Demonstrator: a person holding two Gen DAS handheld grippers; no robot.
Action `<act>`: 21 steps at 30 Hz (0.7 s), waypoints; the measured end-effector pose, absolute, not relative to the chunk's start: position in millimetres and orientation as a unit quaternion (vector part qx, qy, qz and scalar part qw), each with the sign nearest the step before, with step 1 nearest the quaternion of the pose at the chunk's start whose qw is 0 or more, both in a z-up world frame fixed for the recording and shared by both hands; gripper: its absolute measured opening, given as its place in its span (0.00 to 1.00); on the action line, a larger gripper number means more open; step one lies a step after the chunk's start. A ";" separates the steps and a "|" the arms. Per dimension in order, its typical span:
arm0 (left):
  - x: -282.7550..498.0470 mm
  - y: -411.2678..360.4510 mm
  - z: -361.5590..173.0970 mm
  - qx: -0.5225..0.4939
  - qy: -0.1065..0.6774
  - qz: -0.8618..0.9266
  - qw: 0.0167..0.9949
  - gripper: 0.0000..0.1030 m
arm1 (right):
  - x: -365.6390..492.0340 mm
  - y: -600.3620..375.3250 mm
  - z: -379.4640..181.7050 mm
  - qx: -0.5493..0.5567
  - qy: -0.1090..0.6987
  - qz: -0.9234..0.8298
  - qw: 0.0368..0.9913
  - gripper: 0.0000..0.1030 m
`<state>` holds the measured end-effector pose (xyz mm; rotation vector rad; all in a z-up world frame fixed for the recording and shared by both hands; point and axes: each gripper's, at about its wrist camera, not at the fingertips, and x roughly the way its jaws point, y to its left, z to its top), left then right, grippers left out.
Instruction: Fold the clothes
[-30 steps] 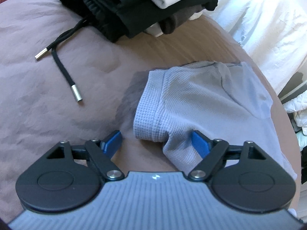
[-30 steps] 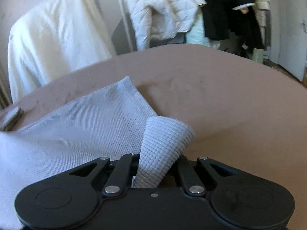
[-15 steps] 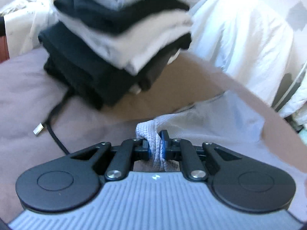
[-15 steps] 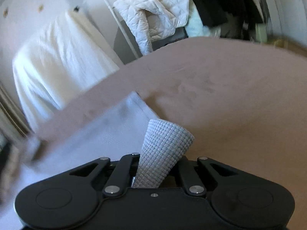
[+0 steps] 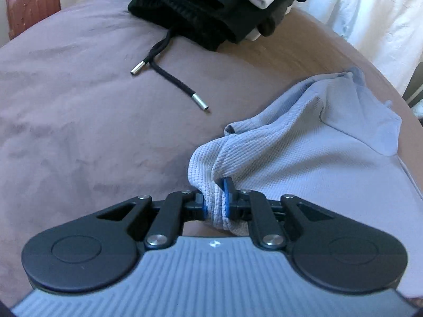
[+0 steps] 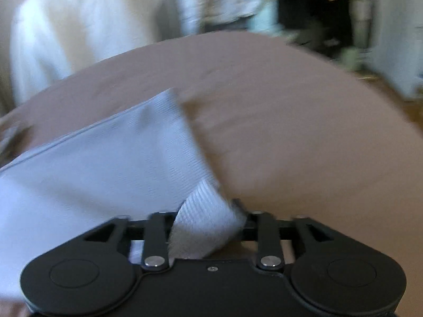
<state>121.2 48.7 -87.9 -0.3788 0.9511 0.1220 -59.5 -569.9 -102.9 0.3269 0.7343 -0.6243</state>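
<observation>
While a person works over a bed covered in a mauve-brown sheet (image 5: 79, 132), both handheld grippers are clamped on one pale blue-grey waffle-knit garment (image 5: 304, 153). Seen from the left wrist camera, the left gripper (image 5: 215, 206) has its blue-padded fingers (image 5: 226, 200) drawn together on a bunched fold of the garment's near edge, and the cloth runs away from that pinch toward the upper right of the view, its long axis slanting across the bed toward the far side. Smoother fabric, possibly a hood or collar, lies at the garment's far end. Beyond it sits a stack of folded clothes (image 5: 224, 8), black at the bottom and pale on top, with a black drawstring (image 5: 169, 76) tipped in metal trailing from it onto the sheet, well apart from the garment. A pink suitcase (image 5: 31, 8) stands past the bed at upper left. From the right wrist camera, which is motion-blurred, the right gripper (image 6: 208, 227) is closed on a rolled corner of the same garment (image 6: 105, 163), whose flat body spreads away to the left. White clothing (image 6: 66, 34) hangs behind the bed.
</observation>
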 end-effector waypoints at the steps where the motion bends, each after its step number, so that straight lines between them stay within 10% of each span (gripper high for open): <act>1: 122.4 45.9 -85.0 -0.168 0.452 0.061 0.874 0.14 | -57.1 -568.4 -96.3 0.152 0.338 -0.323 0.871 0.41; 7: 122.9 36.1 -84.8 -0.142 0.458 0.069 0.875 0.18 | -31.4 -536.4 -52.2 0.132 0.267 -0.288 0.910 0.44; 19: 118.4 30.6 -71.6 -0.128 0.434 0.064 0.889 0.46 | 126.5 -438.9 -124.7 0.123 0.392 -0.048 0.910 0.61; 21: 117.5 29.5 -69.5 -0.125 0.427 0.061 0.894 0.46 | 129.1 -418.0 -125.3 0.047 0.382 -0.057 0.921 0.22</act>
